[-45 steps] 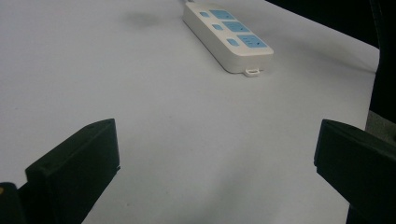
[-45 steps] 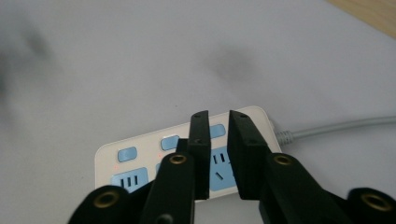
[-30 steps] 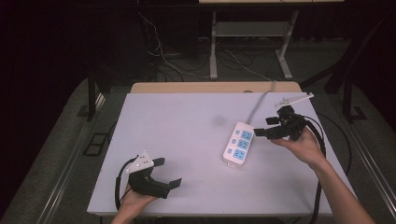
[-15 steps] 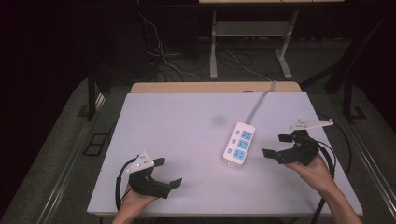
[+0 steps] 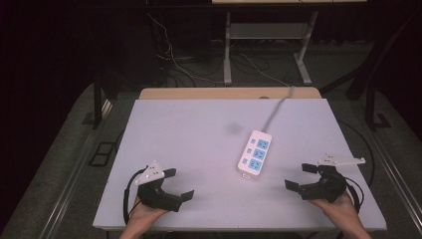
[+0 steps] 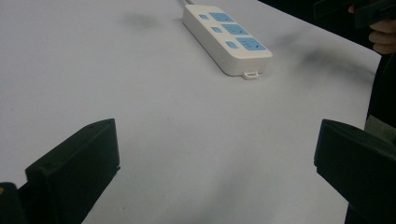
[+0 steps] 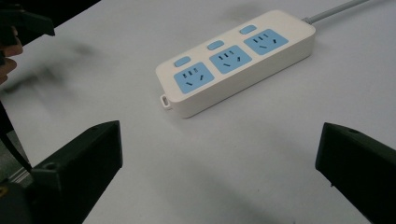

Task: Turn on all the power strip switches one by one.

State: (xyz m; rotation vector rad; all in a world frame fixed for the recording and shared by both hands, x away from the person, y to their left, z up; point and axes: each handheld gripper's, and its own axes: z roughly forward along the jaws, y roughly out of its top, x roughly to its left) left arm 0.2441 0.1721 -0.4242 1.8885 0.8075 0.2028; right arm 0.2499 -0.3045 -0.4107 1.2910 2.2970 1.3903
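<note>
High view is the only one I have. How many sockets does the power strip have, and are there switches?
Observer: The power strip has three blue sockets, each with a small blue button beside it, clear in the right gripper view.
Operator: Is something at its near end?
Observer: A small white hanging tab sticks out there.
Operator: Is anything between the right gripper's fingers?
Observer: No, the right gripper is open over bare table.
</note>
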